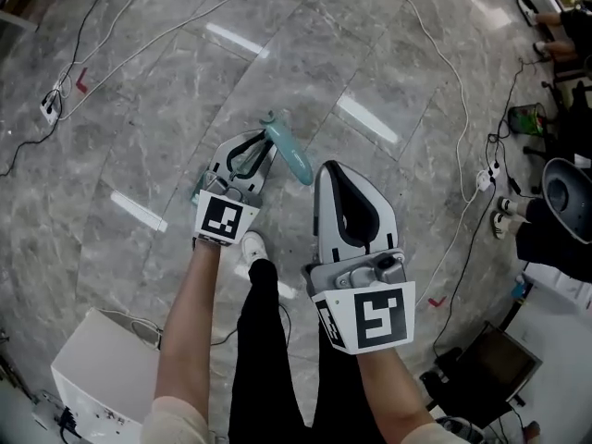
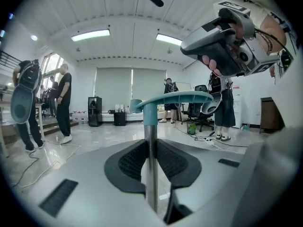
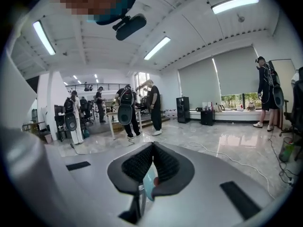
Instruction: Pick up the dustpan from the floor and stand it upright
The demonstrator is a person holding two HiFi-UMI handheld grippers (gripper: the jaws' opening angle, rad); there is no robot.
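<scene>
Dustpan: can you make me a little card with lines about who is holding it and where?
Thing: dustpan
Parts seen: shiny pole, teal handle
Grip one: left hand-held gripper, shut on the pole
Grip two: right hand-held gripper, shut on a teal part
Pan: can't make it out
Below: grey stone floor
</scene>
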